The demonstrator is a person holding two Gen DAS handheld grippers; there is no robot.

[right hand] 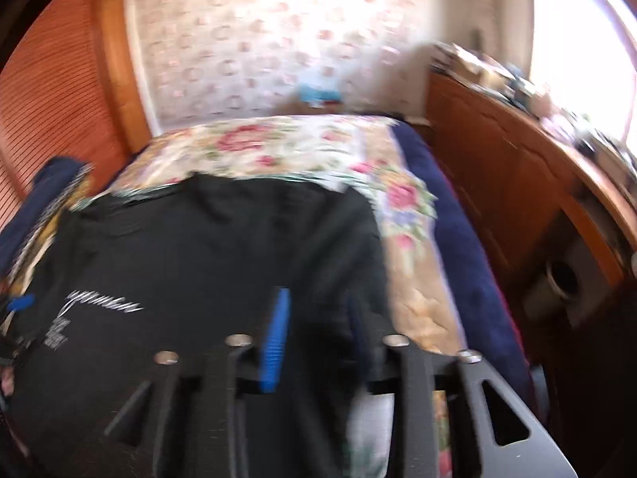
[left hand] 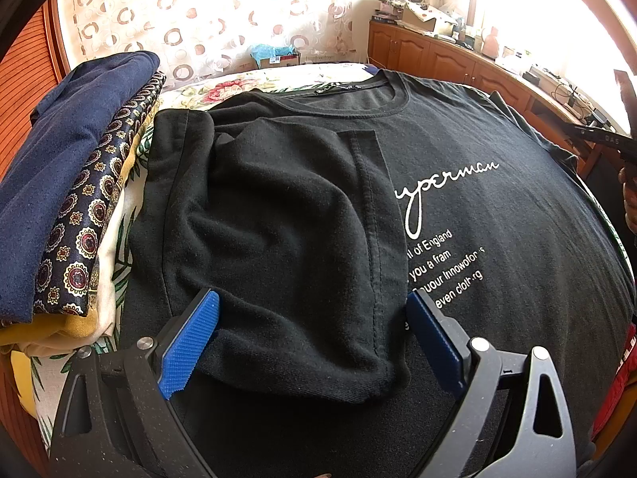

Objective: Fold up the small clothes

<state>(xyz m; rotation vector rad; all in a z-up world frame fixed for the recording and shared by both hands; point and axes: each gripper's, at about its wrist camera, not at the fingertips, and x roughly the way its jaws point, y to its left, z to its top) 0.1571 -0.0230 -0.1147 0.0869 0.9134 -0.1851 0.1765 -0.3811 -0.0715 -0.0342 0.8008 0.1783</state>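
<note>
Bedroom with a ring-patterned curtain (left hand: 179, 12) behind, low wooden cabinets (left hand: 438, 55) along the bright window side, cluttered on top. Bed in a floral cover (left hand: 223, 87) as the work surface.

Spread across it, front up, collar toward the far end: black T-shirt (left hand: 497, 239) with white script and small print lines on the chest. One side already folded in over the front, sleeve and hem seam lying along the middle and covering the start of the lettering.

Just beside the shirt, on the left wrist view's left: stack of folded clothes (left hand: 59, 199) (navy on top, a dark medallion print under it, yellow and white lower down).

Left gripper (left hand: 312, 338): jaws wide, blue pads (left hand: 191, 342) standing either side of the folded-in flap's lower end, not pressing it.

Right gripper (right hand: 316, 334): badly blurred view, pads parted by a narrowish gap above the shirt's other edge (right hand: 199, 259), bed cover showing just beyond. Nothing made out pinched between them
</note>
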